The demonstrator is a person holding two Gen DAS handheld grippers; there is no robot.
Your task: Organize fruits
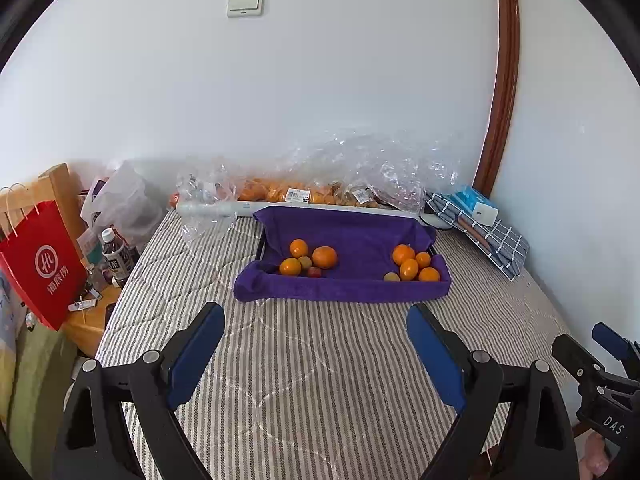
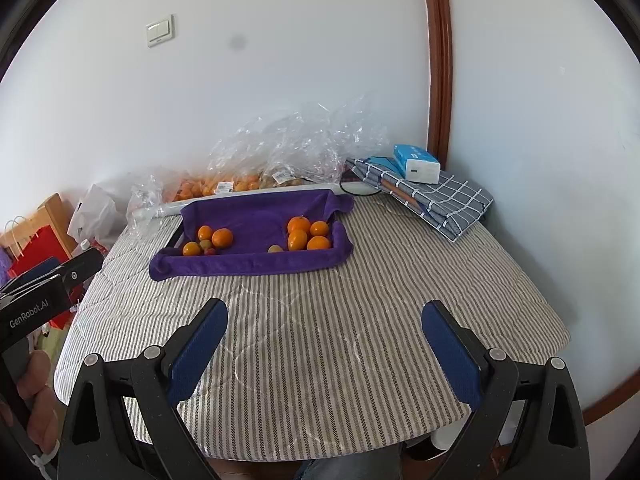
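Observation:
A tray lined with a purple towel (image 1: 360, 236) (image 2: 260, 212) lies at the far side of the striped table. At its left end sit three oranges (image 1: 324, 257) (image 2: 222, 237) with a small greenish fruit and a small red one. At its right end lie several oranges (image 1: 409, 269) (image 2: 298, 239) and a small brownish fruit (image 1: 391, 277). My left gripper (image 1: 316, 320) hangs open over the bare cloth, well short of the tray. My right gripper (image 2: 325, 318) is open too, nothing between its fingers.
Clear plastic bags of more oranges (image 1: 280, 192) (image 2: 224, 184) lie behind the tray along the wall. A folded checked cloth with a tissue pack (image 1: 480, 208) (image 2: 420, 168) sits at the back right. Left of the table stand a red paper bag (image 1: 40, 264) and bottles (image 1: 116, 256).

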